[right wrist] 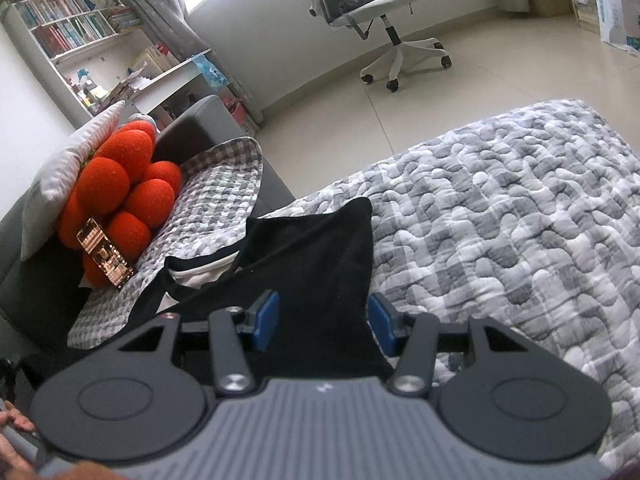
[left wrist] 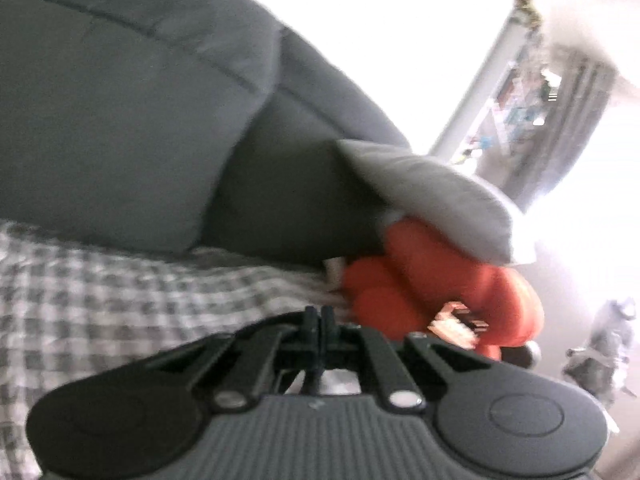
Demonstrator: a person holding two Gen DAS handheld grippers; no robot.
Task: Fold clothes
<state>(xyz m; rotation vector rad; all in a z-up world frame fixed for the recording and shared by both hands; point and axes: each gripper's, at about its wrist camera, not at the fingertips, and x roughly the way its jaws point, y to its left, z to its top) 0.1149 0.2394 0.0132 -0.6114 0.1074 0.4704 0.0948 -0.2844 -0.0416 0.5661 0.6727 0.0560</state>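
The black garment point(right wrist: 316, 256) is lying on the grey patterned quilt point(right wrist: 520, 208), beside the checked cover point(right wrist: 224, 188); the right gripper point(right wrist: 324, 316) is standing half open, the cloth between its blue pads point(right wrist: 266, 314); whether they are pressing it I cannot tell; the left gripper point(left wrist: 320, 320) is fully closed, nothing visible between its fingers.

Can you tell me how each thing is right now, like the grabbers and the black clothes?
left gripper: shut, nothing visible between its fingers.
right gripper: half open, black cloth between its fingers.
black garment: rumpled, not folded flat, on the quilt.
office chair: upright, piled with stuff.
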